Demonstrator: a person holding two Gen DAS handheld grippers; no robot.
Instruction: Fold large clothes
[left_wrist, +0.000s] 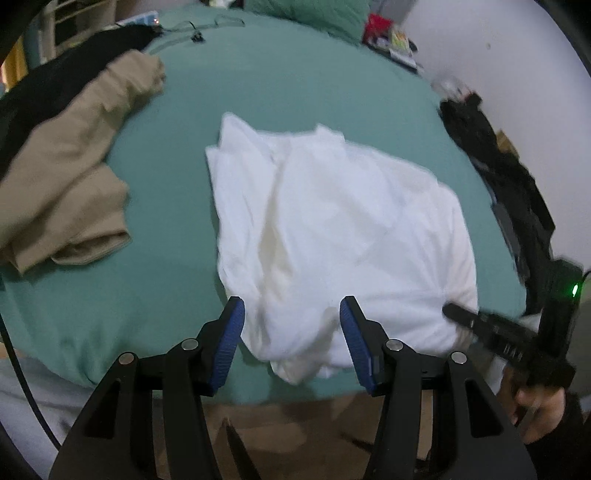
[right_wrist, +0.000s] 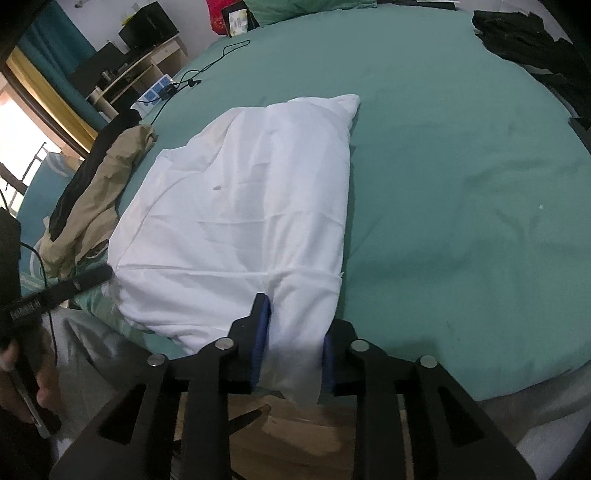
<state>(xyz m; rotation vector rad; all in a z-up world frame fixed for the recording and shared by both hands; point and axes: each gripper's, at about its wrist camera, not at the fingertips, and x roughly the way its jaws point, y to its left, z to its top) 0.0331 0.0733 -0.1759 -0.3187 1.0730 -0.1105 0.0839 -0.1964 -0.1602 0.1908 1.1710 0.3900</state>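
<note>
**White garment half-folded at the bed's near edge**

From the left wrist, the left gripper (left_wrist: 291, 332) hovered with its blue pads well apart and nothing between them, the near hem of the white garment (left_wrist: 332, 229) lying on the bed just beyond the tips. The garment sat as a rough rectangle on the green sheet (left_wrist: 288, 88), near the front edge. A tan garment (left_wrist: 62, 184) lay heaped to the left, apart from it. The right gripper showed at the right edge, in a hand.

From the right wrist, the right gripper (right_wrist: 291, 343) had a bunched near corner of the white garment (right_wrist: 243, 206) between its pads, apparently pinched.

The step looked like a fold under way. The next move likely called for the left gripper to clamp the other near corner, so both lift evenly.
</note>
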